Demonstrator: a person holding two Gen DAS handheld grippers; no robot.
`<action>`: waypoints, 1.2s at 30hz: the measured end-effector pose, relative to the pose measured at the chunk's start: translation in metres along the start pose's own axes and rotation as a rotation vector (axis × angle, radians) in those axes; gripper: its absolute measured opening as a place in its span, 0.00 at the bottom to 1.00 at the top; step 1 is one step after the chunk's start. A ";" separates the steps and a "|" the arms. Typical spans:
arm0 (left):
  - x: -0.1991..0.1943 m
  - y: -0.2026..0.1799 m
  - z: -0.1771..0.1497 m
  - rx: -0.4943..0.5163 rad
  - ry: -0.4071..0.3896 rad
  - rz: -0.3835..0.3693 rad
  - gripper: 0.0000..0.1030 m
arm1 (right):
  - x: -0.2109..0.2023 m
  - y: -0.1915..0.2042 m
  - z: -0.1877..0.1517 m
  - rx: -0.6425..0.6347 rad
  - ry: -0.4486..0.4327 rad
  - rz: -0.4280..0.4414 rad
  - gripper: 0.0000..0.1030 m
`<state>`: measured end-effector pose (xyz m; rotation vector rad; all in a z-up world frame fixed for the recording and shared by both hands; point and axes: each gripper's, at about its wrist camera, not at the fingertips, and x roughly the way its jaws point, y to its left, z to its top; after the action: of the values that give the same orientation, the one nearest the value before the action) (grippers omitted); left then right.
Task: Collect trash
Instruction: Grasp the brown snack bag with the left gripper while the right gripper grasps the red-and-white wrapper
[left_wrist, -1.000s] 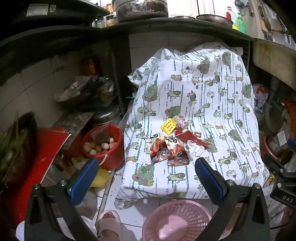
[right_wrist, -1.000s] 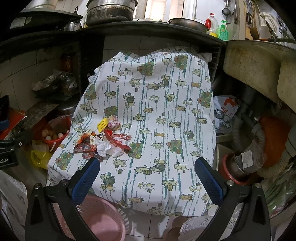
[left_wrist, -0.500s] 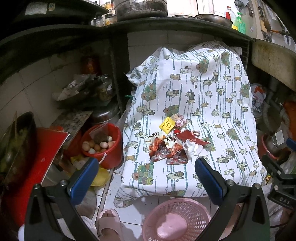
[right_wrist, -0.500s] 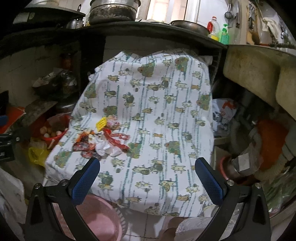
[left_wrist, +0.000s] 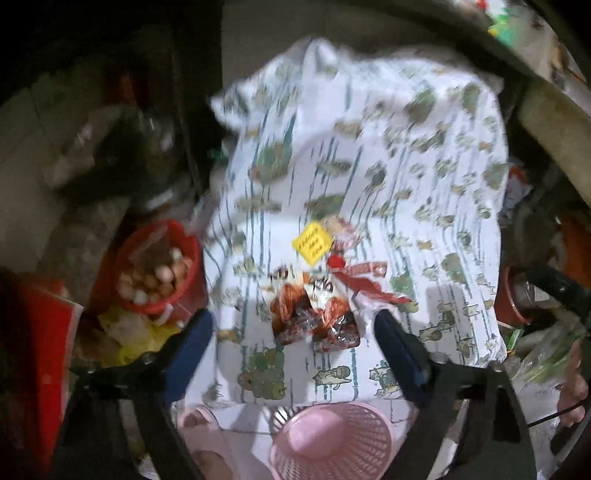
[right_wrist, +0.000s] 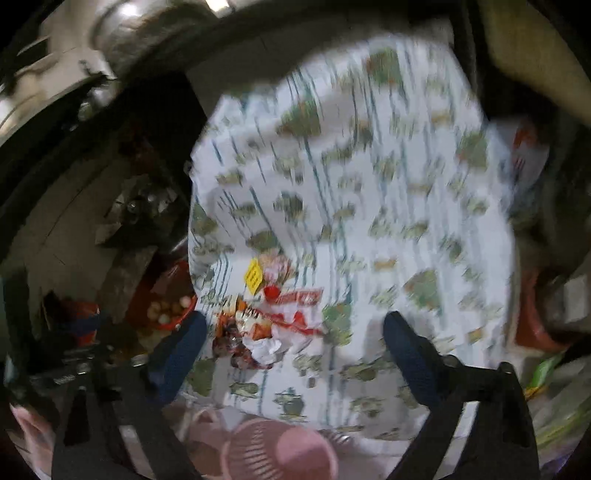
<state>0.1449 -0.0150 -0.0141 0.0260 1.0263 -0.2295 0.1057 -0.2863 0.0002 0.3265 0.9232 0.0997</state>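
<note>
A pile of trash lies on a patterned cloth (left_wrist: 424, 206): crinkled red-orange wrappers (left_wrist: 314, 317), a red strip wrapper (left_wrist: 364, 277), a yellow tag (left_wrist: 312, 242) and crumpled white paper (right_wrist: 264, 349). The same pile shows in the right wrist view (right_wrist: 258, 317). My left gripper (left_wrist: 293, 338) is open, its fingers on either side of the pile's near edge. My right gripper (right_wrist: 293, 341) is open, just right of the pile. A pink basket (left_wrist: 332, 439) stands on the floor below the cloth's front edge, also in the right wrist view (right_wrist: 280, 450). Both views are blurred.
A red bucket of eggs (left_wrist: 155, 273) stands left of the cloth. A red board (left_wrist: 40, 343) leans at far left. A dark shelf with pots (right_wrist: 122, 48) runs above. Pipes and bags (left_wrist: 546, 295) crowd the right side. A sandalled foot (left_wrist: 199, 424) is near the basket.
Both grippers have moved forward and down toward the trash pile, which now looks larger. Both stay open. The views have become blurred from motion.
</note>
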 end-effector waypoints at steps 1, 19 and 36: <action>0.017 0.006 -0.001 -0.028 0.045 -0.014 0.73 | 0.017 -0.002 -0.001 0.013 0.037 0.013 0.84; 0.102 0.045 0.028 -0.068 0.211 0.168 0.96 | 0.199 0.041 -0.049 -0.007 0.378 -0.087 0.49; 0.225 0.030 0.016 -0.220 0.531 -0.045 0.98 | 0.129 0.007 -0.036 -0.046 0.289 -0.027 0.06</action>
<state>0.2762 -0.0273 -0.2000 -0.1432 1.5779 -0.1513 0.1554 -0.2420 -0.1168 0.2601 1.2089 0.1459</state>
